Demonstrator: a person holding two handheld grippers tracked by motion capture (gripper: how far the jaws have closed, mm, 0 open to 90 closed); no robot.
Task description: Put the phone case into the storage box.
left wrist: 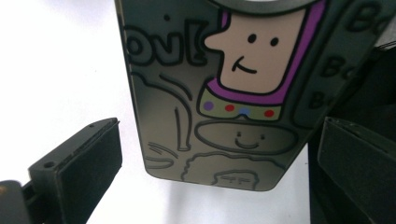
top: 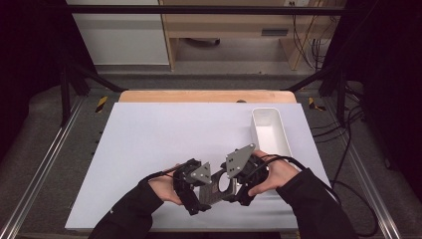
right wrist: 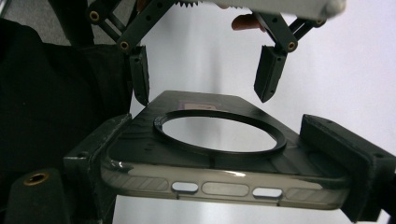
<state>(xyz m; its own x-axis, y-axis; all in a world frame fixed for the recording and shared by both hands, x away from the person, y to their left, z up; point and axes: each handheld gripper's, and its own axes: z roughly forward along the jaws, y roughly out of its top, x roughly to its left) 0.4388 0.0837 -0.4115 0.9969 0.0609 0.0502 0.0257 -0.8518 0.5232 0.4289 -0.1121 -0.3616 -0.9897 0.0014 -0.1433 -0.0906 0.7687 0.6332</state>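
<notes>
From my left gripper view the phone case [left wrist: 224,93] runs off the top edge, its lettering cut short.

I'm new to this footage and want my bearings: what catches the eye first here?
A dark phone case with a big round ring and a cartoon face print, held off the white table near its front edge by the right claw, shut across it. The left claw is open around the case's far end. A white bin sits right.
</notes>
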